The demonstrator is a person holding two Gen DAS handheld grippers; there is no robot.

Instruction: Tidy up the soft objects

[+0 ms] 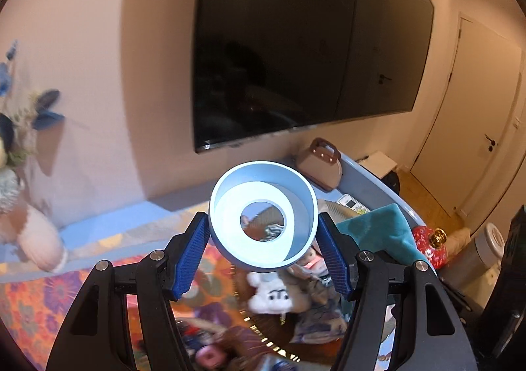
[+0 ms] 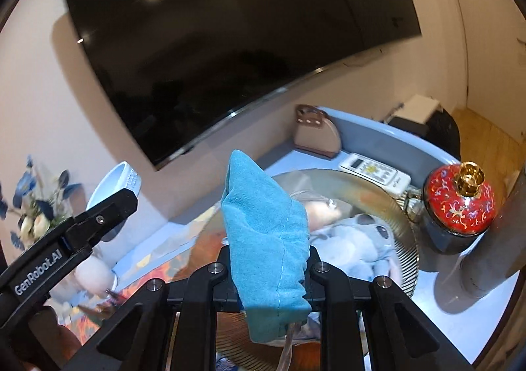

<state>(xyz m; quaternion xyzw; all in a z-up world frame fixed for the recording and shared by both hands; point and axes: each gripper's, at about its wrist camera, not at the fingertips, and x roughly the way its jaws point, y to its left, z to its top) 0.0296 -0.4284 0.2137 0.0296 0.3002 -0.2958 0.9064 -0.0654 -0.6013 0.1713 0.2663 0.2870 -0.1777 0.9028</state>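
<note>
Your teal cloth pouch [image 2: 266,239]: upright, pinched low, tip up | your pale blue ring [image 1: 263,213]: tilted, hole facing you, raised | plush toys [image 1: 273,295]: heaped in basket below

This is a room in a home, most likely a living room. A large dark television [image 1: 305,42] hangs on a plain pale wall above a long blue shelf [image 2: 378,134], where a small handbag [image 1: 320,167], a white remote control [image 2: 378,172] and a red painted jar with a gold top [image 2: 458,203] sit. A vase of blue flowers [image 2: 33,203], soft toys [image 2: 358,239] in a wire basket [image 2: 406,223], a closed white door [image 1: 476,127] and a wooden floor [image 2: 486,137] complete the domestic look.
</note>
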